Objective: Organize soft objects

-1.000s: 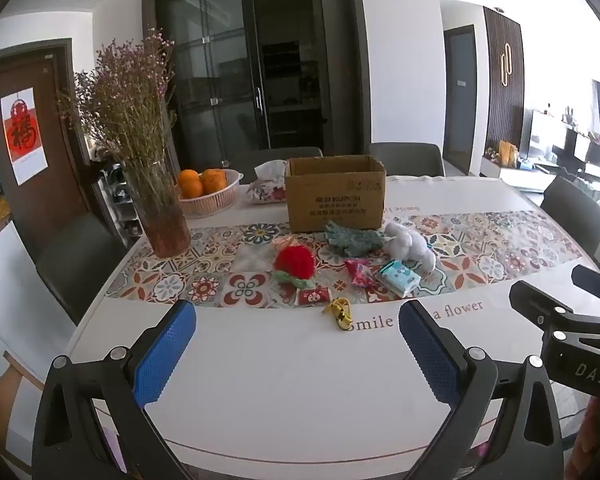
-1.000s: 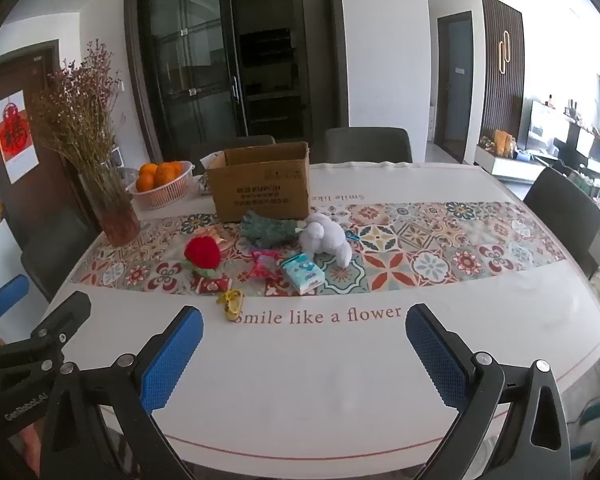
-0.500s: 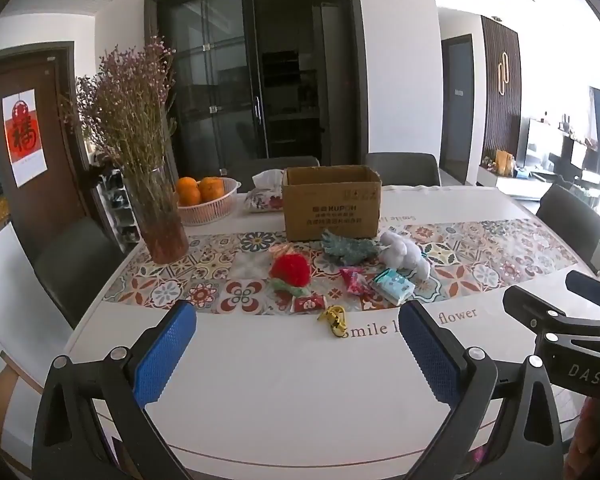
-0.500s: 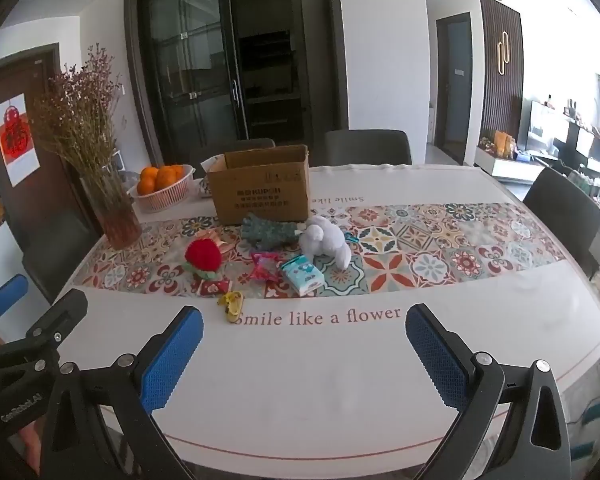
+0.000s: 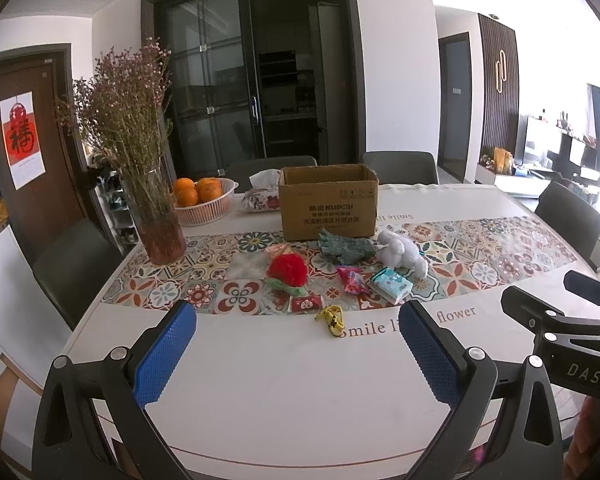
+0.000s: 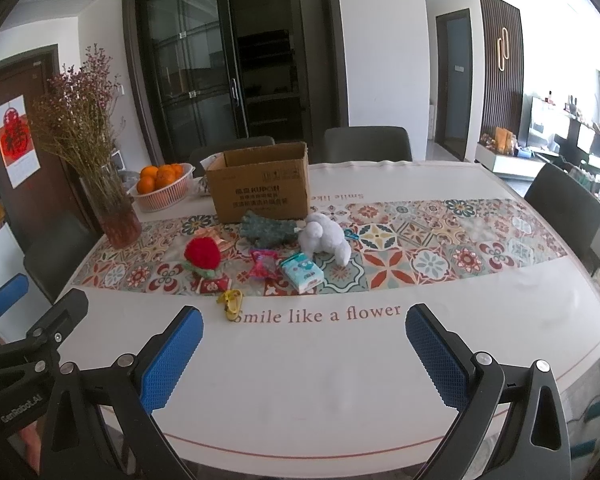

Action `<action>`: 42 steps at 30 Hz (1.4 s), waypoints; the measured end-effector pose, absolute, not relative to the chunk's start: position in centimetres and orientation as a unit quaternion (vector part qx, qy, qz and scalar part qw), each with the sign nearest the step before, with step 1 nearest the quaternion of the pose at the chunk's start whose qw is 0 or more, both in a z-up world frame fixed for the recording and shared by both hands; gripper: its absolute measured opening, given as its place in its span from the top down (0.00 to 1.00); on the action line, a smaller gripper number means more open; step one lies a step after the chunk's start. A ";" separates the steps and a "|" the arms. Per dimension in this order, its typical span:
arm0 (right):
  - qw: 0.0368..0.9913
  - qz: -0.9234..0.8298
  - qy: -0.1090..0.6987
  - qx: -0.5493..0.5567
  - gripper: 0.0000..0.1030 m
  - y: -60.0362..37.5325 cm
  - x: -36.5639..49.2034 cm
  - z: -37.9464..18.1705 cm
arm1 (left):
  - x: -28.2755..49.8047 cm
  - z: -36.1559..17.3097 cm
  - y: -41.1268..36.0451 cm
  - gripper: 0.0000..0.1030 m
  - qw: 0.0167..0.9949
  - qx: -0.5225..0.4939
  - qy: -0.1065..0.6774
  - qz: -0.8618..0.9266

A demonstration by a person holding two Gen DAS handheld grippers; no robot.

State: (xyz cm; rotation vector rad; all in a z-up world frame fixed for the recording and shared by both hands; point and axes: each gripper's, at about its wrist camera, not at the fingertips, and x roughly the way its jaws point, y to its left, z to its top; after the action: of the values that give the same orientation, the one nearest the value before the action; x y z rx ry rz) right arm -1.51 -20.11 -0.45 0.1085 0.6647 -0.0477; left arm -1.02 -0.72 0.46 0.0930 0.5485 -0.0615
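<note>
Left tool (image 5: 298, 342) was spread wide, holding nothing, over the near edge of the tabletop (image 5: 260, 380); right tool (image 6: 304, 346) likewise spread wide and held nothing, just right of the left one; both well apart from the soft objects. Soft objects sat clustered on the patterned runner (image 6: 440, 248) toward the far left of centre: red pom-pom toy (image 5: 287, 270) at left; teal knitted piece (image 5: 346, 247) just in front of the cardboard box (image 5: 328, 202); white plush (image 5: 402, 252) to its right, touching it; pink wrapper (image 5: 352, 279) and blue tissue pack (image 5: 391, 285) nearer; small red packet (image 5: 307, 303) and yellow trinket (image 5: 331, 319) nearest, the trinket on the plain white part beside the printed lettering. Box stood open at the far side; basket of oranges (image 5: 204, 200) and vase of dried flowers (image 5: 156, 220) were at far left; floral tissue box (image 5: 260, 198) sat between basket and cardboard box.
</note>
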 end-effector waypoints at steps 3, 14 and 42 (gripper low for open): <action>0.944 -0.024 0.325 0.052 0.00 -20.1 -1.5 -0.4 | -0.9 0.4 -0.7 0.00 0.961 0.046 0.271 -0.031; 0.942 -0.023 0.329 0.054 0.00 -20.1 -1.4 -0.8 | -0.9 0.2 -0.9 0.00 0.960 0.049 0.273 -0.033; 0.942 -0.023 0.331 0.054 0.00 -20.1 -1.4 -0.8 | -1.0 0.1 -0.9 0.00 0.960 0.049 0.275 -0.035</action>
State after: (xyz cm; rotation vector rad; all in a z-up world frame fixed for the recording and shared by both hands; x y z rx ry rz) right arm -1.40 -20.08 -0.76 0.1104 0.6742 -0.0478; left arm -0.99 -0.91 0.09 0.0998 0.5567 -0.0707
